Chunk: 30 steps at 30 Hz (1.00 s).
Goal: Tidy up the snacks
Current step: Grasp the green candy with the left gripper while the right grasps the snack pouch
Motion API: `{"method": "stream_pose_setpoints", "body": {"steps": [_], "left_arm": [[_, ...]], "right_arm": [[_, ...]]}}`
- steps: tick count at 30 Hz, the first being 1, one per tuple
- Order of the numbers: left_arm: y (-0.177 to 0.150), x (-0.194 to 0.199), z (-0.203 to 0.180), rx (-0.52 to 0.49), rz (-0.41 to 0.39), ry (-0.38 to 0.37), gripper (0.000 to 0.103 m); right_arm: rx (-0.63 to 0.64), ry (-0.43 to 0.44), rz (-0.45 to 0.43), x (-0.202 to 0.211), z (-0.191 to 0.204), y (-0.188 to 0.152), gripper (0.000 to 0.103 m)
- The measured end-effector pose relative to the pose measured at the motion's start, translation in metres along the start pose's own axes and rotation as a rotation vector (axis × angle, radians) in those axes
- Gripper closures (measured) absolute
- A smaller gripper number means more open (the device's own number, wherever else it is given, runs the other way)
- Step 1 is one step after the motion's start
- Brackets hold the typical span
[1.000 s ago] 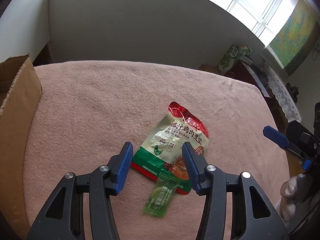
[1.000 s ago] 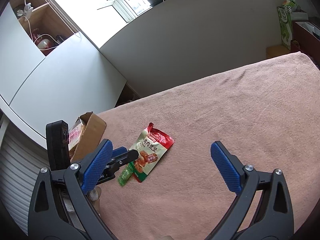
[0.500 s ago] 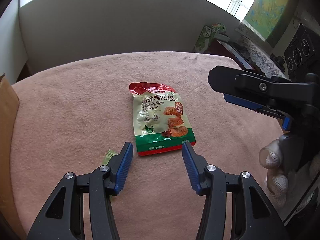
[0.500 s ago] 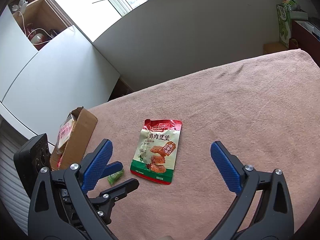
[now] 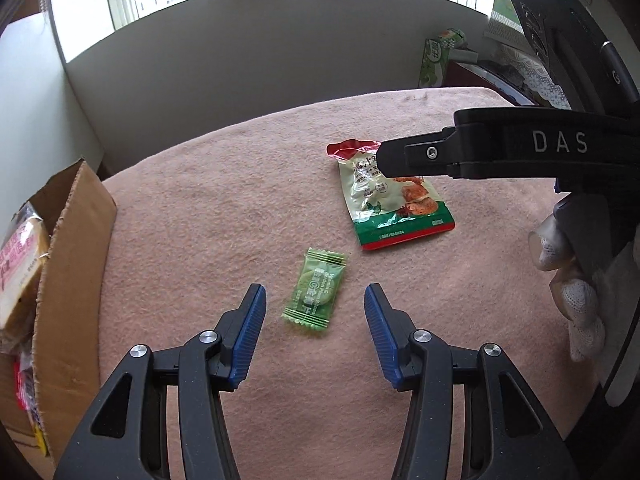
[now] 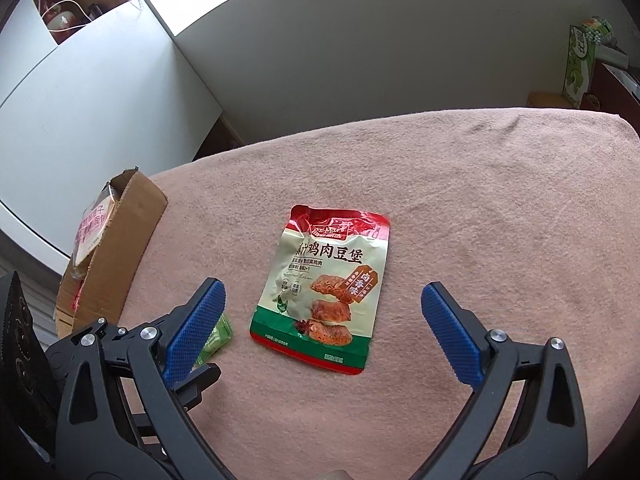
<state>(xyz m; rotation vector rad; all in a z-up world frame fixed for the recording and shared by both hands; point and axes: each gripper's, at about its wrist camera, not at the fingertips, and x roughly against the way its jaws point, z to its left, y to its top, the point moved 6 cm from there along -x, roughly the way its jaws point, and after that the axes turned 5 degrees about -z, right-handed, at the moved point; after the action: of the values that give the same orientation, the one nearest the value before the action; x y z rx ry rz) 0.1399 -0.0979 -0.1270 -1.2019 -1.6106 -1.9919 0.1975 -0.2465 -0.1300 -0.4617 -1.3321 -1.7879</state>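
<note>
A small green candy packet (image 5: 315, 291) lies flat on the pink cloth, just ahead of my left gripper (image 5: 313, 311), which stands open around empty air with the packet in line between its blue pads. A larger red, cream and green snack pouch (image 6: 326, 286) lies flat further out; my right gripper (image 6: 322, 308) hovers open and wide over its near end, not touching it. In the left wrist view the pouch (image 5: 390, 196) is partly covered by the right gripper's black finger. The green packet (image 6: 216, 337) peeks out behind the right gripper's left pad.
An open cardboard box (image 5: 68, 272) with packaged snacks inside stands at the table's left edge, also in the right wrist view as the box (image 6: 114, 248). A gloved hand (image 5: 568, 280) holds the right gripper. A white wall runs behind the table; a green carton (image 6: 580, 68) stands far right.
Both grippers swung round over the table. The green packet now lies between the left gripper's pads instead of the pouch, and the right gripper came closer over the pouch. Both stayed open.
</note>
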Motion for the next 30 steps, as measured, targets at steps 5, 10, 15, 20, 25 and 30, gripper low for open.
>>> {"method": "stream_pose_setpoints", "body": {"steps": [5, 10, 15, 20, 25, 30], "left_arm": [[0.003, 0.001, 0.010, 0.042, -0.004, -0.034, 0.053], [0.001, -0.005, 0.003, 0.039, 0.019, -0.055, 0.053], [0.002, -0.013, 0.003, 0.045, 0.027, -0.028, 0.064], [0.003, -0.013, 0.013, 0.079, 0.025, -0.025, 0.076], [0.002, -0.013, 0.018, 0.085, 0.023, 0.006, 0.076], [-0.003, -0.010, 0.032, 0.116, 0.022, 0.035, 0.076]], "right_arm": [[0.012, -0.011, -0.001, -0.001, 0.001, -0.001, 0.003], [0.001, -0.026, 0.016, -0.011, 0.000, -0.001, 0.003], [0.011, -0.035, 0.024, -0.016, 0.003, 0.001, 0.003], [0.042, -0.069, 0.030, -0.021, 0.010, 0.000, 0.003], [0.066, -0.117, 0.041, -0.028, 0.011, -0.001, 0.003], [0.110, -0.162, 0.046, -0.038, 0.019, -0.001, 0.003]]}}
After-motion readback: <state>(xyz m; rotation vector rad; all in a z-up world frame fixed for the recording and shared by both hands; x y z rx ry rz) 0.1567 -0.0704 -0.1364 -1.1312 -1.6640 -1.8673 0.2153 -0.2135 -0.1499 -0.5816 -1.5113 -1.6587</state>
